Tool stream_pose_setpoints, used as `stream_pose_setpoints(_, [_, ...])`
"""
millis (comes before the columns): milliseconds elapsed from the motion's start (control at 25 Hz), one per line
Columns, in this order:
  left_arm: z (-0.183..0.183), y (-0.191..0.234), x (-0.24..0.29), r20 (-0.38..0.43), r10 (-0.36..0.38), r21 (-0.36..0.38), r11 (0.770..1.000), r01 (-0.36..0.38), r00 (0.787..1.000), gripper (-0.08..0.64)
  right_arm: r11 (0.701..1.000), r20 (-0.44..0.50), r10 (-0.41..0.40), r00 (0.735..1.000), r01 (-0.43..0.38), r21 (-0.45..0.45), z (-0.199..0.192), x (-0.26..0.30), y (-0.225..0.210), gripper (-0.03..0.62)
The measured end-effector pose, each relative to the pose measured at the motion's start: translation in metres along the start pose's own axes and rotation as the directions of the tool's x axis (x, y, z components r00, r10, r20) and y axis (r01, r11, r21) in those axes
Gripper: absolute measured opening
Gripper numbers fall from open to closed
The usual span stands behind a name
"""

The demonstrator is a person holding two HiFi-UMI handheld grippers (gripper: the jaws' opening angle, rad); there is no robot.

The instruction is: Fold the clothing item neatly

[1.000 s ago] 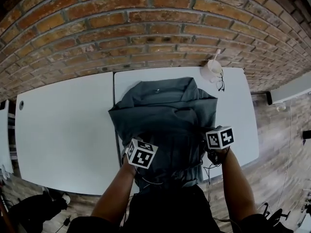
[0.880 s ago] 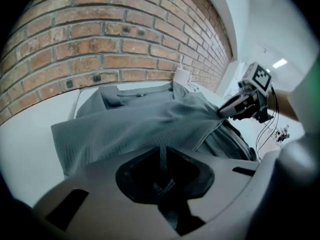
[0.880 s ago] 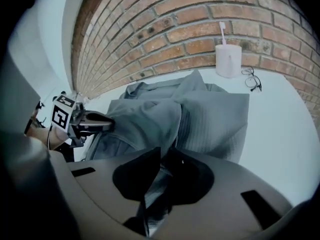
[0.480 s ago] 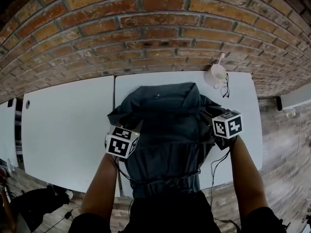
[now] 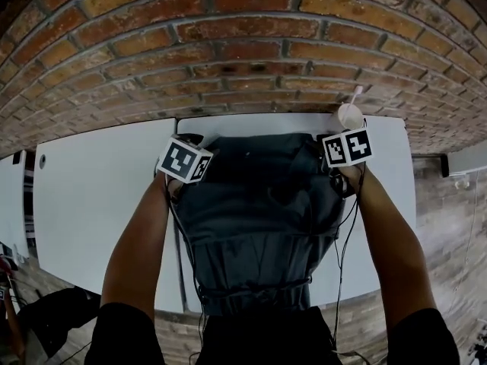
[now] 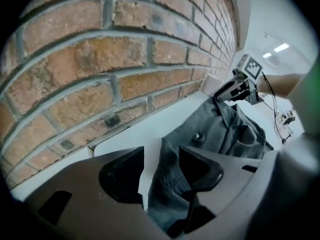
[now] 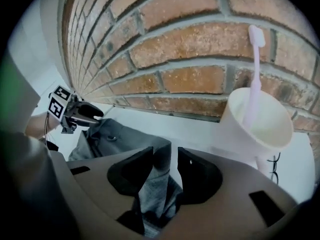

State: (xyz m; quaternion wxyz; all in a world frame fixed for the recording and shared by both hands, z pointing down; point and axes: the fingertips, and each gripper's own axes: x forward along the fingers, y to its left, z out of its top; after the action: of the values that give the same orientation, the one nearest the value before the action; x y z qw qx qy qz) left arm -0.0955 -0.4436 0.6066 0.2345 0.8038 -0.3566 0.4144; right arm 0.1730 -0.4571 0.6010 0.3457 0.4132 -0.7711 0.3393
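Observation:
A dark grey shirt (image 5: 259, 204) lies on the white table (image 5: 384, 204), its near part folded over towards the brick wall. My left gripper (image 5: 189, 140) is at the shirt's far left corner. In the left gripper view a fold of grey cloth (image 6: 167, 184) stands between the jaws of that gripper (image 6: 162, 159), with a gap beside it. My right gripper (image 5: 327, 141) is at the far right corner, and a cloth fold (image 7: 155, 189) hangs loosely between its jaws (image 7: 165, 164). Both pairs of jaws have just been opening and stand open.
A white cup (image 5: 350, 116) holding a toothbrush (image 7: 256, 59) stands by the wall just right of my right gripper. Glasses (image 7: 272, 166) lie beside it. The brick wall (image 5: 243, 52) rises directly behind the table. A second white table (image 5: 99, 196) adjoins on the left.
Both grippers have travelled from the near hem up to the shirt's far edge by the wall, drawing the cloth over itself. Their jaws have parted around the cloth.

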Motion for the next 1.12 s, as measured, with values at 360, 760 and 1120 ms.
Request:
stream_pose_setpoints(360, [-0.015,0.001,0.032,-0.193,-0.045,0.047,0.997,0.055,0.98,0.073,0.997,-0.099,-0.056,0.994,0.051,-0.056,0.003,0.026,-0.002,0.024])
stream_pose_setpoints(760, [0.017,-0.02,-0.031,0.104,-0.08,0.141,0.988,0.065,0.991,0.017,0.96,0.187,0.149,0.971,-0.097,-0.265,0.026,-0.036,0.039,0.014])
stream_pose_setpoints(1120, [0.003,-0.087,-0.12,0.284,-0.159,0.349,0.936,0.052,0.945,0.018,0.813,0.199,0.351,0.915,-0.193,-0.549,-0.019,-0.114,0.09,0.014])
